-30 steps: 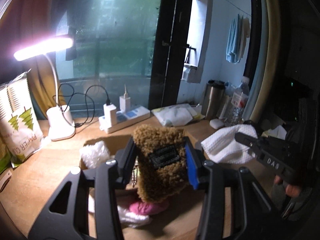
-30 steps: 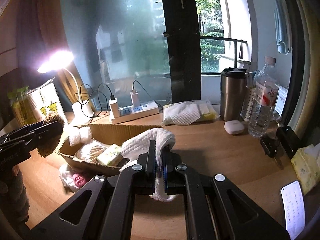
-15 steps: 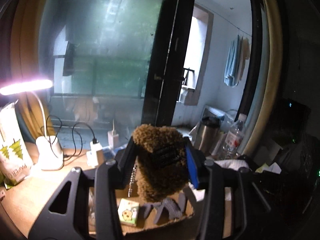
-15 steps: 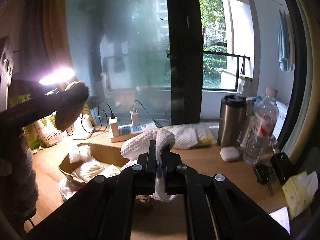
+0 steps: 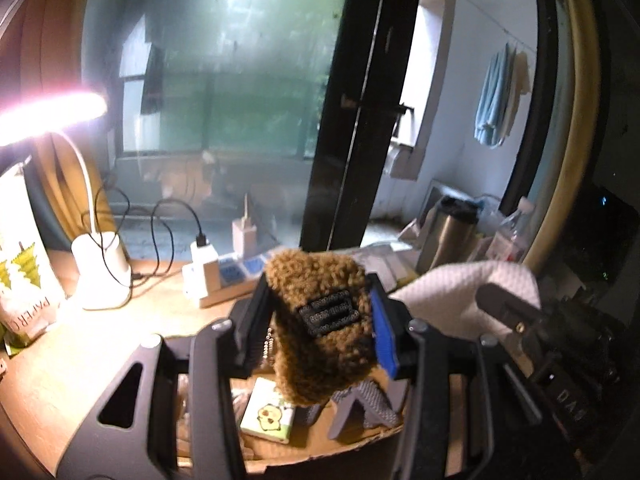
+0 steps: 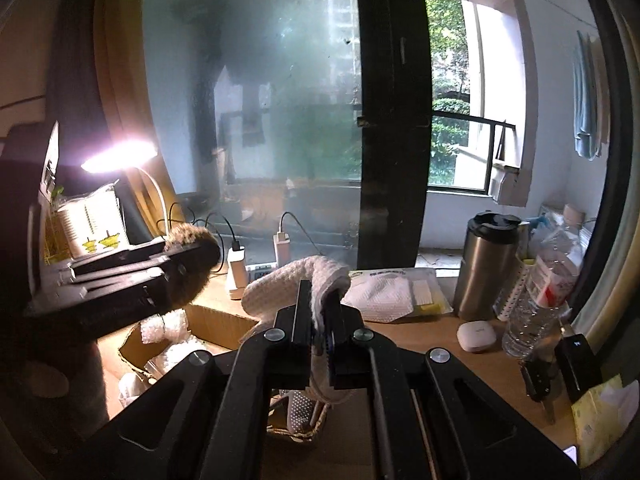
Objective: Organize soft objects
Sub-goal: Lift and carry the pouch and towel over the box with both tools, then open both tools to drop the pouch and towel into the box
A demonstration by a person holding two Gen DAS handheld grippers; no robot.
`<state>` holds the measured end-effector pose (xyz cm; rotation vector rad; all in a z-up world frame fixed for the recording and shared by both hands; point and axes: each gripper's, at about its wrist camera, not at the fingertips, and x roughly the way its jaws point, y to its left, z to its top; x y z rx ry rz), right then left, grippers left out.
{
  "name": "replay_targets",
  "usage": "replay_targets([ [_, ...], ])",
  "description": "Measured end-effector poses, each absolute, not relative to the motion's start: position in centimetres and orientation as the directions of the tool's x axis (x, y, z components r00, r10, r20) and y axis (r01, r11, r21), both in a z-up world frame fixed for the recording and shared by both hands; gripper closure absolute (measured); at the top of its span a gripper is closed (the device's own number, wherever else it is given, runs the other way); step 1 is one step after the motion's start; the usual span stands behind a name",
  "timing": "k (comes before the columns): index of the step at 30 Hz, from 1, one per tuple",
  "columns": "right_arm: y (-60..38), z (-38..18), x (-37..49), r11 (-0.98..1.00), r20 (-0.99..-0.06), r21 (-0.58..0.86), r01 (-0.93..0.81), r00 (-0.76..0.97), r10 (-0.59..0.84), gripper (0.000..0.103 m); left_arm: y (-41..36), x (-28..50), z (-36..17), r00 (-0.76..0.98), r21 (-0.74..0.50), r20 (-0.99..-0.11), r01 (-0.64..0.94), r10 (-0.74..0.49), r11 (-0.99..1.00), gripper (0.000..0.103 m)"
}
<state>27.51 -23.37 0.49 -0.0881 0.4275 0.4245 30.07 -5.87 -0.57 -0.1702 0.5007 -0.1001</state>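
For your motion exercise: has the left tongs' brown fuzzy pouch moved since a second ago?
Yes. In the right wrist view, the brown fuzzy pouch has risen and shifted right, nearer the white charger, away from the cardboard box.

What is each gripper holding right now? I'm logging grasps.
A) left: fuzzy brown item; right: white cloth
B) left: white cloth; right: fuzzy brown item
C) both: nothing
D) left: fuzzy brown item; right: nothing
A: the left gripper has its jaws clamped on the fuzzy brown item, and the right gripper pinches the white cloth.

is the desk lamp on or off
On: the desk lamp head glares bright white and lights the wooden desk below it.
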Motion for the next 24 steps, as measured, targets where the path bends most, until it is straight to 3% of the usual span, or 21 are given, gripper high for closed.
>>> replay_targets([
  [19, -21.5, -5.6, 32.0, 0.897, -0.539, 0.056, -0.439, 0.743, 0.398, 0.098, -6.8, 33.9, -9.7, 0.729, -0.185, -0.668, 0.035, -0.151, 0.982, 0.057],
  [24, -21.2, -7.1, 32.8, 0.89, -0.562, 0.079, -0.449, 0.718, 0.412, 0.098, -7.0, 34.6, -11.7, 0.663, -0.171, -0.733, 0.034, -0.15, 0.985, 0.051],
])
